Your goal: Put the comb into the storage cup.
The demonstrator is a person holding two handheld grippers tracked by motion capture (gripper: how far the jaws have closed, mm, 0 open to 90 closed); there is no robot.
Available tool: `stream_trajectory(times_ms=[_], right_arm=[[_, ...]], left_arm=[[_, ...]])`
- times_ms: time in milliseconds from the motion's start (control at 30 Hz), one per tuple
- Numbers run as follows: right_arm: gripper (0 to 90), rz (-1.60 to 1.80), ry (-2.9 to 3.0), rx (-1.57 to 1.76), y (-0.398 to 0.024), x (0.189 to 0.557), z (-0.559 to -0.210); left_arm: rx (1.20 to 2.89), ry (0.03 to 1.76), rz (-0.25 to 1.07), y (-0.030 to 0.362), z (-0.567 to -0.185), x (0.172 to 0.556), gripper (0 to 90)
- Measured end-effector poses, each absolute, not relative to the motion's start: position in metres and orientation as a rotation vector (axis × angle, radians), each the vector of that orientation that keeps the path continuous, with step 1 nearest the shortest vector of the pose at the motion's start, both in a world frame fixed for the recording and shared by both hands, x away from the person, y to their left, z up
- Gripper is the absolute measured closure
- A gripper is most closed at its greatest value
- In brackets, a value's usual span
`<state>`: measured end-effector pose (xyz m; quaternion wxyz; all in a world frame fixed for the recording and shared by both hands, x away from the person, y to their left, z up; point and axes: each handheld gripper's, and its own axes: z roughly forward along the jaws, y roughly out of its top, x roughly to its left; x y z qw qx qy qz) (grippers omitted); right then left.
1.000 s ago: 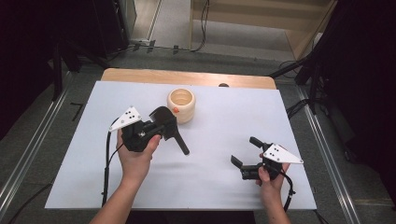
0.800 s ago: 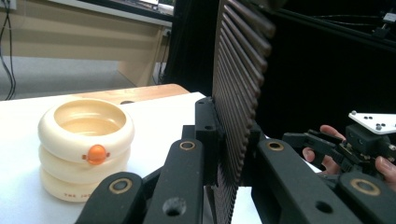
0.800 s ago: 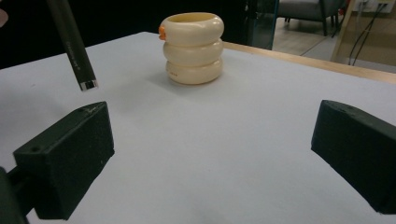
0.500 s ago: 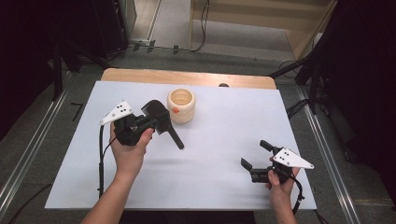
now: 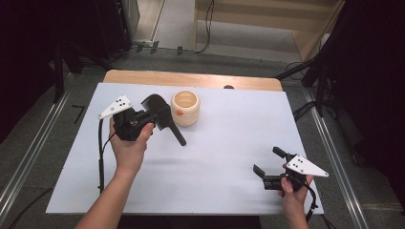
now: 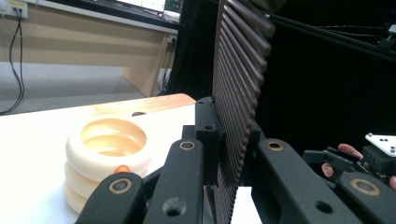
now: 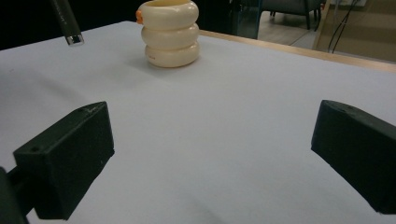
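Note:
My left gripper (image 5: pixel 154 118) is shut on a black slotted spatula (image 5: pixel 154 103), lifted just left of a cream ribbed cup (image 5: pixel 185 107). The spatula's handle (image 5: pixel 177 136) slopes down to the right in front of the cup. In the left gripper view the ribbed blade (image 6: pixel 238 88) stands upright between the jaws of the left gripper (image 6: pixel 233 154), with the cup (image 6: pixel 109 154) to its left. My right gripper (image 5: pixel 266 160) is open near the table's front right corner, nothing between its fingers. In the right gripper view the right gripper (image 7: pixel 210 158) faces the cup (image 7: pixel 170 32), and the handle's tip (image 7: pixel 67 21) hangs at upper left.
A white sheet (image 5: pixel 229 143) covers the table, with a wooden strip (image 5: pixel 191 78) along its far edge. Metal rails (image 5: pixel 334 157) and cables run beside the table. The other hand and its gripper (image 6: pixel 373 156) appear at the right of the left gripper view.
The left hand has carried the spatula to the left and a little farther back. The right hand has drifted right and nearer the front edge, jaws still open.

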<state>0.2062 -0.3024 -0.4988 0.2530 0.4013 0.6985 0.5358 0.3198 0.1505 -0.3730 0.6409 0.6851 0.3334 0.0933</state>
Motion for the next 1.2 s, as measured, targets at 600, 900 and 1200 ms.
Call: stream_trajectory(times_ms=[600,900,1200], right_arm=[[0.0,1.449,1.894,1.114,-0.318,0.196,-0.503],[0.0,1.443,1.902,1.109,-0.318,0.198,-0.505],[0.0,1.445,1.904,1.113,-0.320,0.198,-0.507]], left_arm=[[1.549,0.769,0.223,0.157,-0.356,0.341,84.9],[1.555,0.762,0.236,0.154,-0.345,0.352,84.9],[1.548,0.755,0.242,0.149,-0.338,0.363,84.9]])
